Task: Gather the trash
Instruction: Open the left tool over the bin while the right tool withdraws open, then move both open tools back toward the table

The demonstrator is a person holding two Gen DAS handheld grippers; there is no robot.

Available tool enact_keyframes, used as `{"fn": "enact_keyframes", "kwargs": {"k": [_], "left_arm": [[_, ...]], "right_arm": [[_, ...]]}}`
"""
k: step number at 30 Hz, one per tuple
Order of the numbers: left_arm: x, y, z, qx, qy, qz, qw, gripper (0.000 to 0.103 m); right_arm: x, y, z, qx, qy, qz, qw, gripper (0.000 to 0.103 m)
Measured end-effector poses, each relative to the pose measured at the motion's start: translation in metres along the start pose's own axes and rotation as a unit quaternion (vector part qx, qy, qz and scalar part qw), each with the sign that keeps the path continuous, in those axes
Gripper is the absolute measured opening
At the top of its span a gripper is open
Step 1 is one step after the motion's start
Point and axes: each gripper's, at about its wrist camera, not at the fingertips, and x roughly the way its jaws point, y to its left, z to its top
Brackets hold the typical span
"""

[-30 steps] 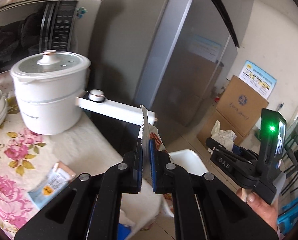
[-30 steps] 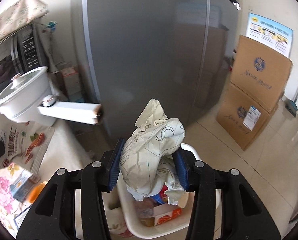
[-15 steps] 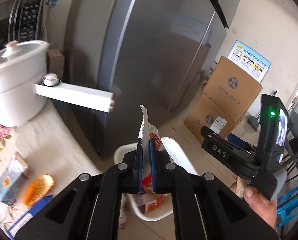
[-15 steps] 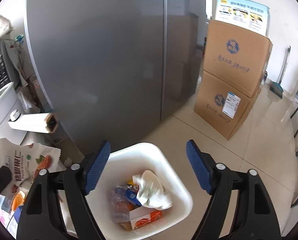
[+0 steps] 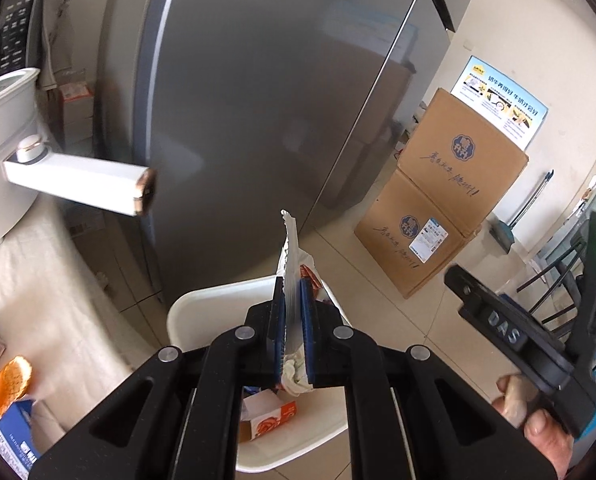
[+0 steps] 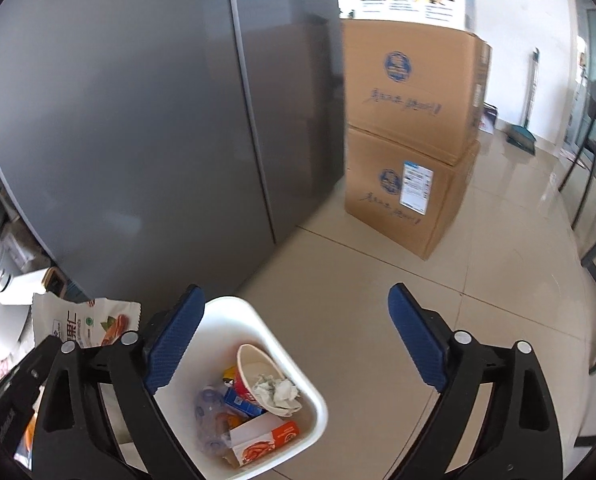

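Grey fridge (image 6: 137,120) ahead, two stacked cardboard boxes (image 6: 410,140) beside it. White trash bin (image 6: 298,376) on the floor below me, holding a paper cup (image 6: 253,364), crumpled paper (image 6: 277,392), an orange carton (image 6: 265,440). My right gripper (image 6: 293,344) has just been opening, nothing between its jaws. My left gripper (image 5: 293,332) pinches a snack wrapper (image 5: 291,256) over the bin's near rim.

left wrist: tilted down, close | right wrist: same | shared: white bin (image 5: 201,304) (image 6: 233,312), fridge (image 5: 257,120)
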Motion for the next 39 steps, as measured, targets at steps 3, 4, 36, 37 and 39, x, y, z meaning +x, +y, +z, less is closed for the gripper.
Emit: {"fn": "enact_keyframes", "kwargs": {"k": [3, 4, 36, 37, 39], "left_arm": [[0.010, -0.004, 0.006, 0.000, 0.003, 0.005, 1.0000, 0.012], [0.012, -0.004, 0.006, -0.002, 0.006, 0.006, 1.0000, 0.022], [-0.117, 0.100, -0.068, -0.020, -0.032, 0.128, 0.9910, 0.064], [-0.121, 0.105, -0.070, -0.021, -0.031, 0.132, 0.9906, 0.064], [-0.129, 0.115, -0.075, -0.025, -0.028, 0.138, 0.9898, 0.064]], "right_arm": [[0.001, -0.005, -0.001, 0.000, 0.002, -0.012, 1.000, 0.089], [0.002, -0.006, -0.001, -0.002, 0.002, -0.014, 1.000, 0.089], [-0.102, 0.110, -0.080, -0.153, -0.072, 0.010, 0.986, 0.096], [-0.105, 0.112, -0.082, -0.153, -0.073, 0.015, 0.986, 0.096], [-0.111, 0.119, -0.089, -0.159, -0.074, 0.021, 0.984, 0.096]]}}
